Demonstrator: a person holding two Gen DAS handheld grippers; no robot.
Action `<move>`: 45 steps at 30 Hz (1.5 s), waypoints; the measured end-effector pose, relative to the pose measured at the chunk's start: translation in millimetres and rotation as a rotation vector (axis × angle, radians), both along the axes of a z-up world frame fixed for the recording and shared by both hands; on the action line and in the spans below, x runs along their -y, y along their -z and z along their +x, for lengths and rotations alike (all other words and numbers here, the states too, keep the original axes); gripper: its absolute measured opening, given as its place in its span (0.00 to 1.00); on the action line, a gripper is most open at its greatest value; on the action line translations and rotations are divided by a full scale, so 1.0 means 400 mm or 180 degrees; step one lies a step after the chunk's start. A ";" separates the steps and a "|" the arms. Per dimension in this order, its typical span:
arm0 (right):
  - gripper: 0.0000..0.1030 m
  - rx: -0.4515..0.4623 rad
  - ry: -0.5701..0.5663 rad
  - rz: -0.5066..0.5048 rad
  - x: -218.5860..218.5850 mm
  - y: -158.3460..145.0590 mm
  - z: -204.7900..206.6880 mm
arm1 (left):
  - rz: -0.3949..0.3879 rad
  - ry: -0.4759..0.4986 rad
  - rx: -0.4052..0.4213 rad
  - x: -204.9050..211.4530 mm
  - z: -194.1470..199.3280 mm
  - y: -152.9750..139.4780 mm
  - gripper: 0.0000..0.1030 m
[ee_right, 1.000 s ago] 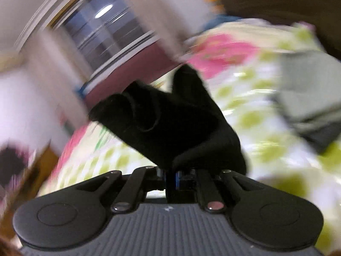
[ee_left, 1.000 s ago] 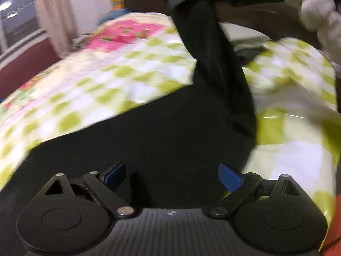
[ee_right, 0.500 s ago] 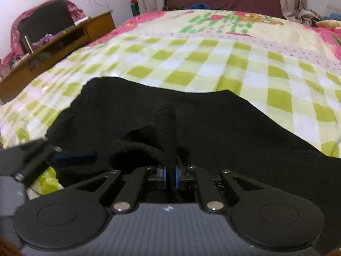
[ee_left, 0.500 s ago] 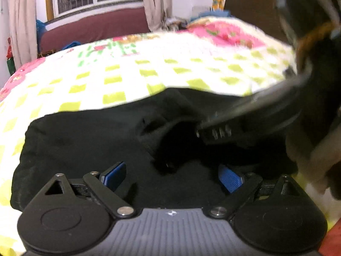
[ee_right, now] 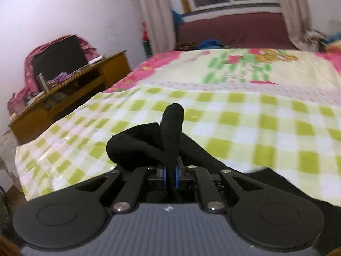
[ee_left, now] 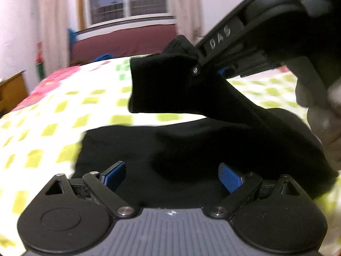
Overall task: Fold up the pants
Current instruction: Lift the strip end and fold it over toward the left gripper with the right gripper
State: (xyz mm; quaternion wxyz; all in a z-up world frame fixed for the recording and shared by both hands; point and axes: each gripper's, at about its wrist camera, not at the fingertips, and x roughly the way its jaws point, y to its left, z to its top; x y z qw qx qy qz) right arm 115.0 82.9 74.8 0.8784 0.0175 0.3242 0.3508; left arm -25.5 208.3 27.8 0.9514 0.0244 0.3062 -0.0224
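Black fabric, the pants (ee_left: 191,149), lies spread on a bed sheet (ee_left: 42,132) checked in green and white. One bunched end of the garment is raised clear of the sheet. The right gripper (ee_right: 170,176) clamps this end: its blue pads are nearly together with a fold of cloth pinched between them. In the right wrist view, the cloth rolls up and forward from the pads; the remainder of the garment is cut off behind the gripper body. In the left wrist view, the right gripper (ee_left: 210,72) enters from the upper right, with the raised end hanging from it. The hand (ee_left: 319,111) holding it is blurred and partly out of frame.

The left gripper (ee_left: 170,176) sits low over the flat part of the pants. Its fingers stand wide apart with nothing between them. Contact with the cloth cannot be determined. A wooden desk (ee_right: 70,89) stands beside the bed; items on it are too blurred to identify.
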 end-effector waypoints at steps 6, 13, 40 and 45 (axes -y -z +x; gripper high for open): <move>0.10 -0.0289 -0.0493 -0.0652 -0.154 0.176 -0.019 | 0.0069 -0.0412 -0.0254 -0.094 -0.017 0.054 1.00; 0.10 -0.0257 -0.0310 -0.0308 -0.133 0.108 0.003 | 0.0100 -0.0474 -0.0155 -0.101 -0.019 0.048 1.00; 0.46 -0.0341 -0.0837 -0.0495 -0.291 0.163 0.104 | 0.0308 -0.0629 0.0442 -0.171 -0.095 -0.042 1.00; 0.47 -0.0347 -0.0896 -0.0771 -0.337 0.207 0.132 | 0.0084 -0.0380 0.0174 -0.146 -0.005 0.003 1.00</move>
